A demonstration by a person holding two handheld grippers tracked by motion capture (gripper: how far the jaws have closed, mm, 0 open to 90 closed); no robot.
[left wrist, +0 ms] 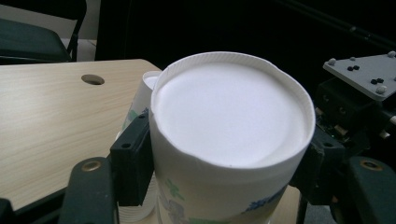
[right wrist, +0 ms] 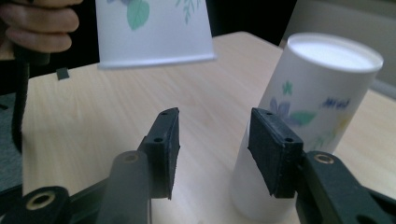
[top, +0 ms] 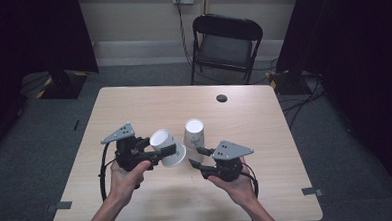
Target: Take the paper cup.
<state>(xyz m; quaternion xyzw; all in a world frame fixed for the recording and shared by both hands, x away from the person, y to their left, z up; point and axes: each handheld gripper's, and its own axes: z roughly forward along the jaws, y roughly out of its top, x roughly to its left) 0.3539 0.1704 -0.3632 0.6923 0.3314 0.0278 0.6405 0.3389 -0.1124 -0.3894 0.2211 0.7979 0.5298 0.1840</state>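
Note:
My left gripper [top: 168,151] is shut on a white paper cup [top: 166,147] with a leaf print. It holds the cup above the table, tilted, bottom side up. In the left gripper view the cup's base [left wrist: 231,116] faces the camera between the two pads [left wrist: 133,158]. A second printed cup [top: 194,133] stands upside down on the table just to its right. My right gripper [top: 196,156] is open close in front of that cup. In the right gripper view the standing cup [right wrist: 317,116] is behind the right pad [right wrist: 275,149], and the held cup [right wrist: 154,28] hangs at upper left.
The light wooden table [top: 134,108] has a round cable hole [top: 222,98] near its far edge. A black folding chair [top: 226,44] stands beyond the table, with cables on the floor around it. Dark curtains flank both sides.

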